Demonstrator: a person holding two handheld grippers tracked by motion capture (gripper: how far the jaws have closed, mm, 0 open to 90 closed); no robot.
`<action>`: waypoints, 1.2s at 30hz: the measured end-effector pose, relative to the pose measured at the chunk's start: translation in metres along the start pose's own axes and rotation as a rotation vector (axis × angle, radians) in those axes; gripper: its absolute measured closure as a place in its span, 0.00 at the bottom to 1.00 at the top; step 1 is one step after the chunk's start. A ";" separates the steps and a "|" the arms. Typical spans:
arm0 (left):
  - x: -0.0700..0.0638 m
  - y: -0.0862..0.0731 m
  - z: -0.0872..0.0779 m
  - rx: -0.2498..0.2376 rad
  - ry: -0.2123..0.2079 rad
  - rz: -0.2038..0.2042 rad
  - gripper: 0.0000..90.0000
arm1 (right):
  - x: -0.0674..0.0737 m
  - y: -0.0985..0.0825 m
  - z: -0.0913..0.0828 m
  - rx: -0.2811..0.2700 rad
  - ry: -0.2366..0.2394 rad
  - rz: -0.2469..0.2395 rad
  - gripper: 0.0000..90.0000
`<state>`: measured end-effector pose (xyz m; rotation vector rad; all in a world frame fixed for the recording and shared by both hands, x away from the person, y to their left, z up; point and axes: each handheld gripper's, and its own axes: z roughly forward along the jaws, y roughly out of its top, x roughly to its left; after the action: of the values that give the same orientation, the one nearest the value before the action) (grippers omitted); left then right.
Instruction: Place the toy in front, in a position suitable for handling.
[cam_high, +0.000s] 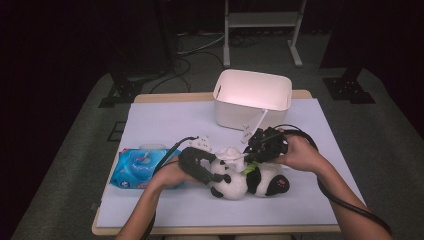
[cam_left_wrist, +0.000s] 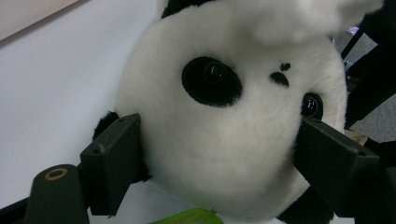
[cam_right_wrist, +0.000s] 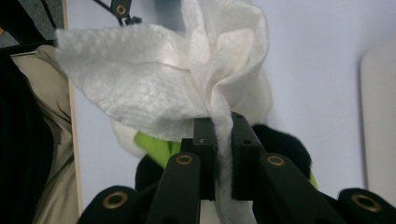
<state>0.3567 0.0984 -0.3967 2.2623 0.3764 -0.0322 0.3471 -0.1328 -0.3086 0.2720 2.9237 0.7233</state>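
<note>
Left gripper (cam_left_wrist: 219, 158) clamping panda's head (cam_left_wrist: 229, 116), right gripper (cam_right_wrist: 223, 140) pinching white wipe (cam_right_wrist: 159, 74), above panda.

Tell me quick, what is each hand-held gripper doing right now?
Left hand-held gripper: closed on the toy panda's head.
Right hand-held gripper: shut on a white wet wipe, above the panda.

Left gripper (cam_high: 212, 172) jaws wide — right gripper (cam_high: 246, 154) jaws pinched.
</note>
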 end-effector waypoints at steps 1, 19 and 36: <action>0.000 0.000 0.000 0.003 0.002 0.003 0.20 | -0.001 0.002 0.004 0.005 0.009 0.004 0.92; -0.009 0.007 -0.004 -0.016 -0.008 0.028 0.18 | 0.003 -0.041 0.008 -0.047 0.045 0.075 0.93; -0.014 0.015 -0.005 -0.021 -0.037 0.014 0.10 | 0.007 -0.073 -0.008 -0.114 0.023 0.131 0.93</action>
<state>0.3473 0.0898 -0.3802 2.2402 0.3394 -0.0629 0.3289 -0.1984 -0.3366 0.4501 2.8940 0.9144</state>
